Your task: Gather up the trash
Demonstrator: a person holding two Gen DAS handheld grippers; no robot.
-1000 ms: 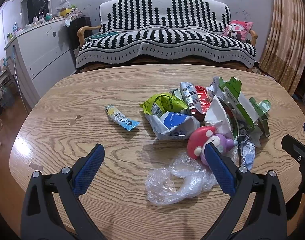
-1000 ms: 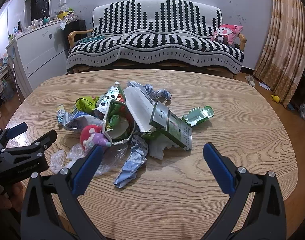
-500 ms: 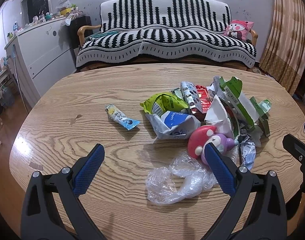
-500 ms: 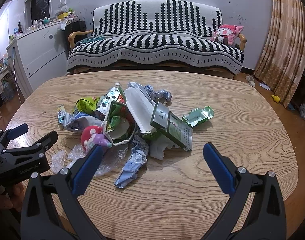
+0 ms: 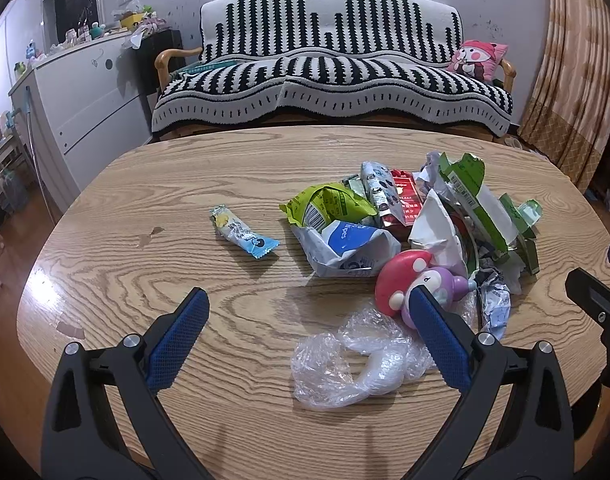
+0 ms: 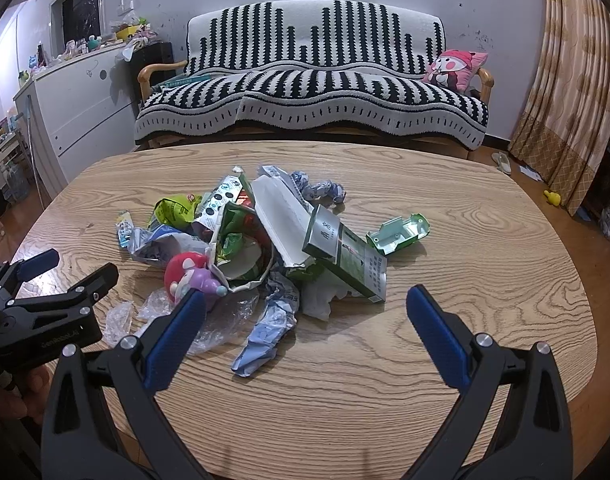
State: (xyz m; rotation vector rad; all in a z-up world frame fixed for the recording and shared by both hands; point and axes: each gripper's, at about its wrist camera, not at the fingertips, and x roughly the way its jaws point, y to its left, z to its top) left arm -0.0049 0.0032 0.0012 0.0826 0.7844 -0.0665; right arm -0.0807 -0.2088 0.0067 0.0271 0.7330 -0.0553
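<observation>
Both grippers hang over the near edge of the wooden table [image 5: 105,240], fingers spread wide and holding nothing. The left gripper [image 5: 305,312] sits just short of a crumpled clear plastic bag [image 5: 345,368]; the right gripper [image 6: 305,308] is beside it, in front of a twisted pale blue wrapper [image 6: 265,336]. Just past the bag lies a mushroom-capped toy [image 5: 409,284], red and purple, touching the heap of trash [image 6: 257,236]: torn green cartons, a white and blue pouch [image 5: 345,248], a lime green packet [image 5: 325,204]. A green box [image 6: 345,260] leans on the heap's right side. A small candy wrapper [image 5: 245,236] lies apart to the left, and a green plastic tray [image 6: 399,232] apart to the right. Beyond the table stands a striped black and white sofa [image 5: 329,80] with a pink cushion [image 5: 477,60].
</observation>
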